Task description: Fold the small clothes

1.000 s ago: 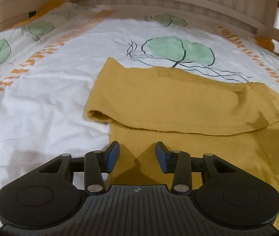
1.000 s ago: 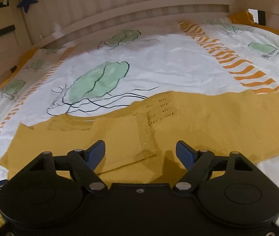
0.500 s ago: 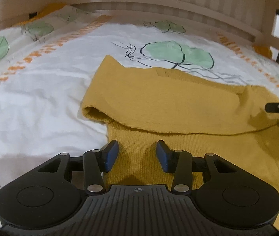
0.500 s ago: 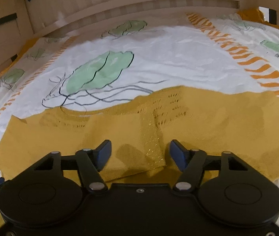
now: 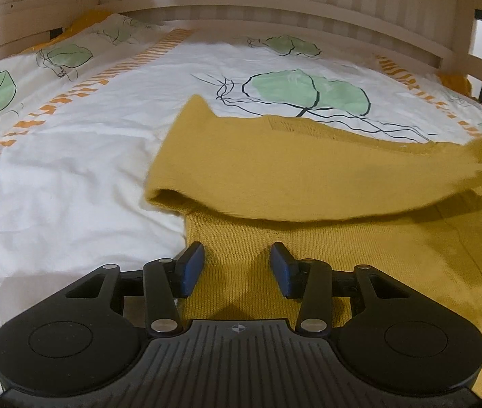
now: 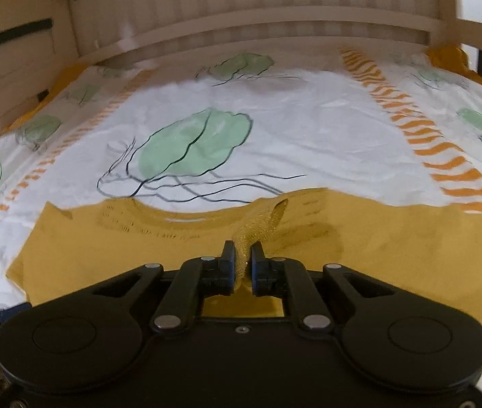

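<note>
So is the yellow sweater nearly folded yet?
Not yet. One sleeve already lies folded across the yellow sweater. The right gripper has just closed, pinching a glittery strip of it. The left gripper hangs open over the hem. The rest lies spread on the bedsheet.

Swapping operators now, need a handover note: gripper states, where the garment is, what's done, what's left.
Right gripper: jaws have just been closing and now pinch the glittery cuff of the yellow sweater, raising it a little off the fabric.
Left gripper: open, nothing held, poised over the sweater's lower body near its left edge.
Sweater lies spread on the leaf-print bedsheet, one sleeve already folded across the body.
Left: carry the held sleeve end where it belongs, fold the other side, then fold the body.
</note>
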The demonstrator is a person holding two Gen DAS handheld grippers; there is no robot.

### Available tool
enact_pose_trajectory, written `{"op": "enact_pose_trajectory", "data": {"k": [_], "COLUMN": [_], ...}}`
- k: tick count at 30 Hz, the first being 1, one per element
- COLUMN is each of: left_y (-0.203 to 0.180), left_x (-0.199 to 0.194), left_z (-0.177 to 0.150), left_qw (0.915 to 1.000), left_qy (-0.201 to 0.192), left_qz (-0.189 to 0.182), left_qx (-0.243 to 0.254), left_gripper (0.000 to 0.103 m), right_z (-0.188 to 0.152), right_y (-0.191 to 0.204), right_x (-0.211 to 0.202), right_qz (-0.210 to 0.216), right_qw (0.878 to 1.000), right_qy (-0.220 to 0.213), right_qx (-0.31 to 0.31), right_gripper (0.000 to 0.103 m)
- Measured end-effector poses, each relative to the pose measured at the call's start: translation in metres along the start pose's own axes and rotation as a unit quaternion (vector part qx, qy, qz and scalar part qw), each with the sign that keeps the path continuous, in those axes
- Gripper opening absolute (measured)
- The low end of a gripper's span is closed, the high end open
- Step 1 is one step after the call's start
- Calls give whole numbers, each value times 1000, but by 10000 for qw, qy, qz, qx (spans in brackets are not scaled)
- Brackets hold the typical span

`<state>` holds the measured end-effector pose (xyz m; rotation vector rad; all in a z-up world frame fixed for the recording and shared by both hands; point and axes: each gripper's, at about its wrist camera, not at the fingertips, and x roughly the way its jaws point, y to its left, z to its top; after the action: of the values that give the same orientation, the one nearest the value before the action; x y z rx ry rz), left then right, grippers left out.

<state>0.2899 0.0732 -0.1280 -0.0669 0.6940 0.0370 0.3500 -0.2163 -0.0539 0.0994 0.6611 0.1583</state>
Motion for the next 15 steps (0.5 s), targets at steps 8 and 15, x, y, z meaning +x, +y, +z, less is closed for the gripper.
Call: {"op": "enact_pose_trajectory", "data": {"k": [8, 15], "left_y": [1, 1], "left_x": [1, 1], "left_z": [0, 0], "left_qw": [10000, 10000], "left_qy": [4, 1], "left_qz": [-8, -11], "left_qx": [-7, -11], "left_gripper": [43, 43], "right_z": [-16, -32], "right_y": [-17, -20], "right_x": [18, 26], "right_qz": [-343, -458], "right_qw": [9986, 9976], "right_qy": [387, 518], "right_qx": [78, 38], "right_gripper": [15, 16]}}
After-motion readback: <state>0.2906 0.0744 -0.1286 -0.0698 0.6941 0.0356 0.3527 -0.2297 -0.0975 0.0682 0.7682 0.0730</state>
